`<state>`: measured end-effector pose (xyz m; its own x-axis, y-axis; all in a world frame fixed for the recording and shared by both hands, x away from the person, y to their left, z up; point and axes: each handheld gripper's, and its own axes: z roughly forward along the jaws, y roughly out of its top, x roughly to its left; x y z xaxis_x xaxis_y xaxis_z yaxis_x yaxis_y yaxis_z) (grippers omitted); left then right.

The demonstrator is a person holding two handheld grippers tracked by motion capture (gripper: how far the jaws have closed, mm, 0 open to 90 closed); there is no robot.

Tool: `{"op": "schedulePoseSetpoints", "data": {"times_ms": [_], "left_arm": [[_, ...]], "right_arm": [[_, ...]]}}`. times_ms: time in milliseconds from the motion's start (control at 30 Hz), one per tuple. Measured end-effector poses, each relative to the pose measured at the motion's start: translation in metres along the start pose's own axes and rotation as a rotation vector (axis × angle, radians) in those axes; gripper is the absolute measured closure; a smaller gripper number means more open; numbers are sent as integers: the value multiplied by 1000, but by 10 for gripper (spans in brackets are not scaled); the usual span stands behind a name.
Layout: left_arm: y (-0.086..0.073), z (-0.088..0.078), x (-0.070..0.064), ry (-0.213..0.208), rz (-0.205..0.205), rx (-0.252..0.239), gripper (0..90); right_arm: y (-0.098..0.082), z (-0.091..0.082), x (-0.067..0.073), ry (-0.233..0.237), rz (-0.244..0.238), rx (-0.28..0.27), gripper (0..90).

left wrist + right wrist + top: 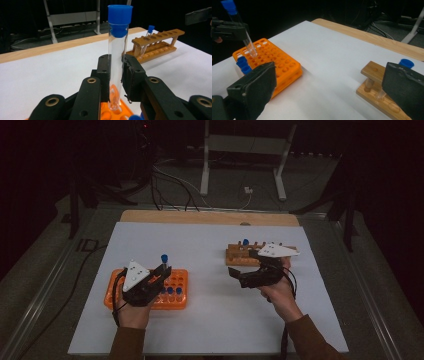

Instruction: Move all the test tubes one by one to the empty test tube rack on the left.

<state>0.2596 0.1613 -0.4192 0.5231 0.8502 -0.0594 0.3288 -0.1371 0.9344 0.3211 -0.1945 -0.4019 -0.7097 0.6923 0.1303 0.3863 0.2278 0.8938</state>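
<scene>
High view: left gripper [162, 270] sits over the orange rack [181, 304] on the left half of the white table sheet [200, 330], clamped on a clear test tube [164, 262] with a blue cap. Tube is roughly upright, cap end up

Left gripper view: both pads [130, 75] press the tube's [117, 62] glass about mid-length, cap well above the jaws. Rounded bottom end hangs just above the orange rack [117, 112]; can't tell if it's inside a hole or just clear of one. More blue-capped tubes [135, 117] sit in the rack at the near edge

Right gripper [239, 272] is just beside the wooden rack [235, 257], on its near side, jaws spread wide with nothing between them. Right gripper view shows the two pads far apart at the frame edges, wooden rack [374, 75] near the right pad, one blue-capped tube [406, 63] standing in it. Left gripper and its tube [242, 32] show far off, tilted over the orange rack [274, 62]

Racks are well apart, bare white sheet between them
</scene>
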Motion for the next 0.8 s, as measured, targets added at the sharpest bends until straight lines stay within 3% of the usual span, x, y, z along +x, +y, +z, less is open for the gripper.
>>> {"op": "schedulePoseSetpoints", "data": {"times_ms": [333, 800], "left_arm": [[-12, -11, 8, 8, -11, 11, 770], [-29, -18, 15, 19, -33, 43, 770]], "right_arm": [[-10, -4, -5, -31, 1, 4, 1], [-20, -12, -13, -43, 53, -12, 1]]}}
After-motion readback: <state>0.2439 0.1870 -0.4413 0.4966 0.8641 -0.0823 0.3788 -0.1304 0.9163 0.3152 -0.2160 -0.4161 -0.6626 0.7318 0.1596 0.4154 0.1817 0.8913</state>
